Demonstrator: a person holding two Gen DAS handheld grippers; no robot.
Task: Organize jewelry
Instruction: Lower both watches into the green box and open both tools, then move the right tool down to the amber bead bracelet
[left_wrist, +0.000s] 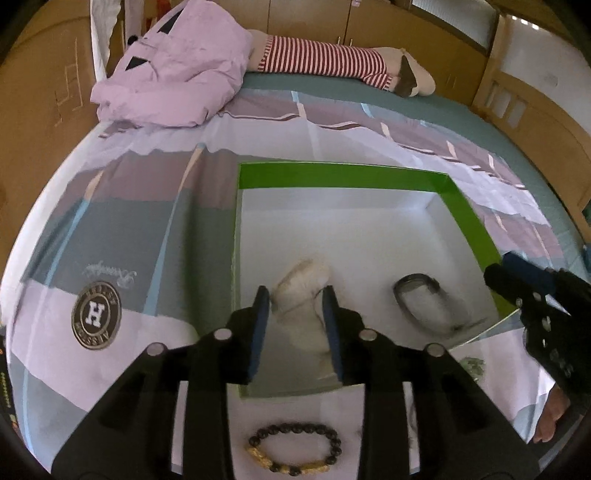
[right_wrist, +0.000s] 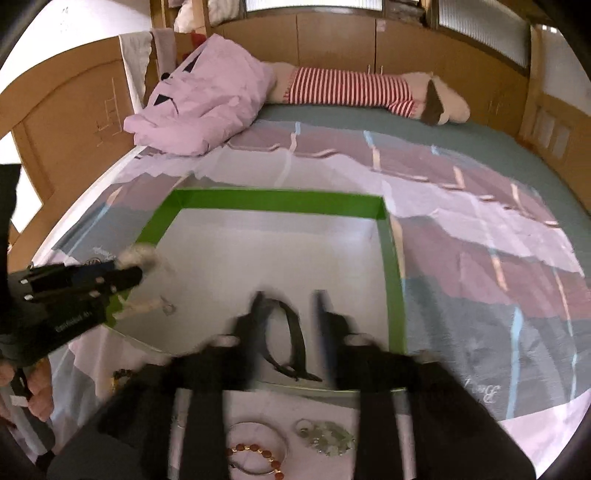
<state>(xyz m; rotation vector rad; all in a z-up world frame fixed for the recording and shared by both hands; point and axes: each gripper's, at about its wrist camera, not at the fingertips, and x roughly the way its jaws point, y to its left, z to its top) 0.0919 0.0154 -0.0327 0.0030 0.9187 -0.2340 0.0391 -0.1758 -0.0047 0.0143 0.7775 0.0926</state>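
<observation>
The green-rimmed box (left_wrist: 469, 218) lies on the patterned bedsheet (left_wrist: 129, 221) and holds two things: a white fluffy piece (left_wrist: 299, 288) near its left wall and a dark band (left_wrist: 417, 295) more to the right. Your left gripper (left_wrist: 295, 299) is open, its jaws on both sides of the fluffy piece; I cannot tell if they touch it. Your right gripper (right_wrist: 291, 306) is blurred, open around the dark band. A black bead bracelet (left_wrist: 295, 448) lies outside, in front of the box.

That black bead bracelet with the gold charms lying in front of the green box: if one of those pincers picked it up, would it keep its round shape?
Probably not. The bead bracelet looks like separate beads on a cord, so it would likely sag into a hanging loop. The round beads may slip between flat fingers.
</observation>
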